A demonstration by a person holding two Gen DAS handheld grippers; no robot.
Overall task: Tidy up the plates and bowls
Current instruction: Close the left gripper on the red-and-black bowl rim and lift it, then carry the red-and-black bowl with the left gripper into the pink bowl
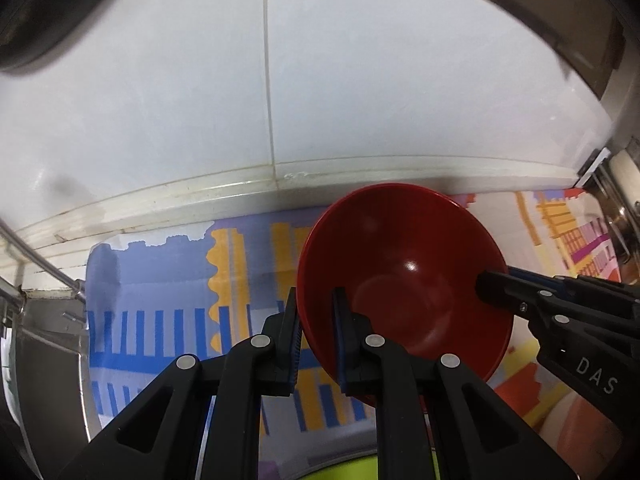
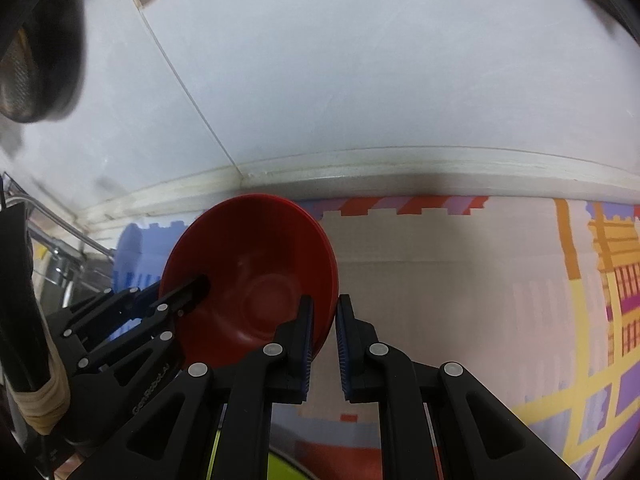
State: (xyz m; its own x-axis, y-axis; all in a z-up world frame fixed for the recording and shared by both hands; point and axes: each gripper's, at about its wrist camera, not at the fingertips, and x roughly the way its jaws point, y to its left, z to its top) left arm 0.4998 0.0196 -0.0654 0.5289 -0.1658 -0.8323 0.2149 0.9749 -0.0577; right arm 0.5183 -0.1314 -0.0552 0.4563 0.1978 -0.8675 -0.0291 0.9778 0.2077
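Gripping opposite sides of one glossy red round bowl (image 1: 404,276), with what looks like a second red rim nested just beneath it, so possibly a pair of stacked bowls. Held tilted, inside facing both cameras, probably because a two-sided pinch steadies a wide, slippery shell better than a single bite on one edge.

Left gripper (image 1: 316,340) clamped nearly shut on the bowl's left rim: one finger outside the wall, the other inside, pads pressed against the red surface. Right gripper (image 2: 322,344) likewise closed down on the opposite rim, one finger inside and one outside, though a thin gap shows beside the outer pad, so how firm the contact is on that side cannot be told for certain. Each gripper also visible from the other's camera, reaching over the far edge into the bowl.

Bowl carried clear above the patterned mat of blue, yellow and red blocks (image 1: 160,312), close in front of the white tiled wall (image 1: 360,80). Glimpsed at the bottom edge below the fingers: a yellow-green round rim (image 2: 280,468), too cropped to identify. Judged mid-carry, not yet set down anywhere.
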